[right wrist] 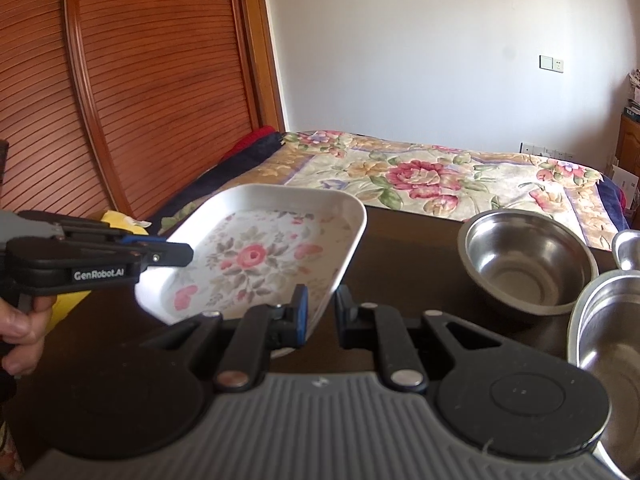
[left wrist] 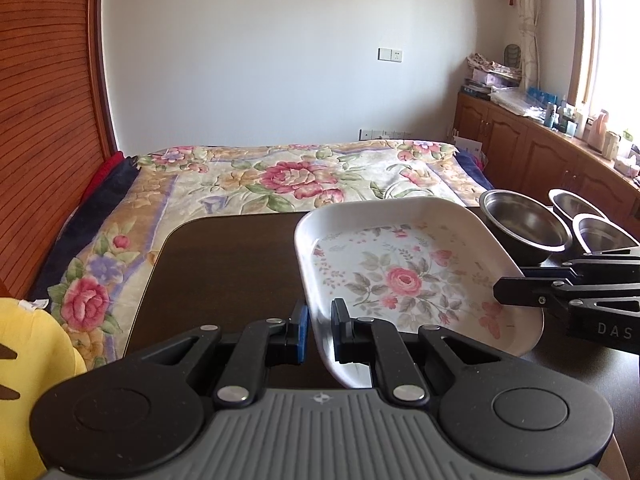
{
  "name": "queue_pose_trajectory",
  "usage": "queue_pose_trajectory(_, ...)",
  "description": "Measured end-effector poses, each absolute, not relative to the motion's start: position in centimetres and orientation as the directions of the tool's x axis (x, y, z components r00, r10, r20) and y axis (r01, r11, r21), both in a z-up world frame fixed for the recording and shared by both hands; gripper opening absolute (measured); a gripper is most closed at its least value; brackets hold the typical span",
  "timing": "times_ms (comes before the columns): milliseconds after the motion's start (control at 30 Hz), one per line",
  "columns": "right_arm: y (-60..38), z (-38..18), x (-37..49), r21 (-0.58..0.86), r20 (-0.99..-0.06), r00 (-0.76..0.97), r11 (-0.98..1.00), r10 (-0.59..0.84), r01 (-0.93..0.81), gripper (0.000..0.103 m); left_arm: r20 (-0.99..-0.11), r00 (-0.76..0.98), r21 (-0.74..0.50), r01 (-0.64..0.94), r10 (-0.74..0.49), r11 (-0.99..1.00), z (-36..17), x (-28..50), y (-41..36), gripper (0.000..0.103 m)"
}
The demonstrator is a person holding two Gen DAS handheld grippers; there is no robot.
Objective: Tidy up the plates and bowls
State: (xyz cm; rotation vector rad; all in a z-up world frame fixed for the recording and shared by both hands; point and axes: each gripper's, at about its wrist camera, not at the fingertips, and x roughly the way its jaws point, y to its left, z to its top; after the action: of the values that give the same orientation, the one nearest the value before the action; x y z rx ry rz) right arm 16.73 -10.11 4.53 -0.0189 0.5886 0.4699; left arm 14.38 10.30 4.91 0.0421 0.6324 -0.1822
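Observation:
A white rectangular plate [left wrist: 404,276] with a pink rose print hangs slightly tilted over the dark table [left wrist: 224,272]. My left gripper [left wrist: 320,320] is shut on its near left rim. My right gripper [left wrist: 500,292] reaches in from the right and clamps the opposite edge. The right wrist view has the plate [right wrist: 256,256] with its right rim between my right gripper [right wrist: 322,306] fingers, and the left gripper [right wrist: 180,254] pinches the far left rim. Three steel bowls [left wrist: 524,224] [left wrist: 576,200] [left wrist: 604,234] stand to the plate's right, the nearest bowl [right wrist: 524,260] empty.
Behind the table [right wrist: 408,248] lies a bed with a floral blanket [left wrist: 296,176]. A yellow plush [left wrist: 36,344] sits at the near left. A slatted wooden wardrobe [right wrist: 140,80] fills the left, and a cluttered cabinet [left wrist: 560,152] runs along the right. A hand [right wrist: 20,332] holds the left gripper.

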Motion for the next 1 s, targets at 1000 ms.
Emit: queue_pose_trajectory(1000, -12.4, 5.0, 10.2, 0.093, -0.528, 0.736, 0.891, 0.423, -0.445, 0.016, -0.558, 0.803, -0.063, 0.212, -0.211, 0.975, 5.0, 5.3, 9.1, 0.013)
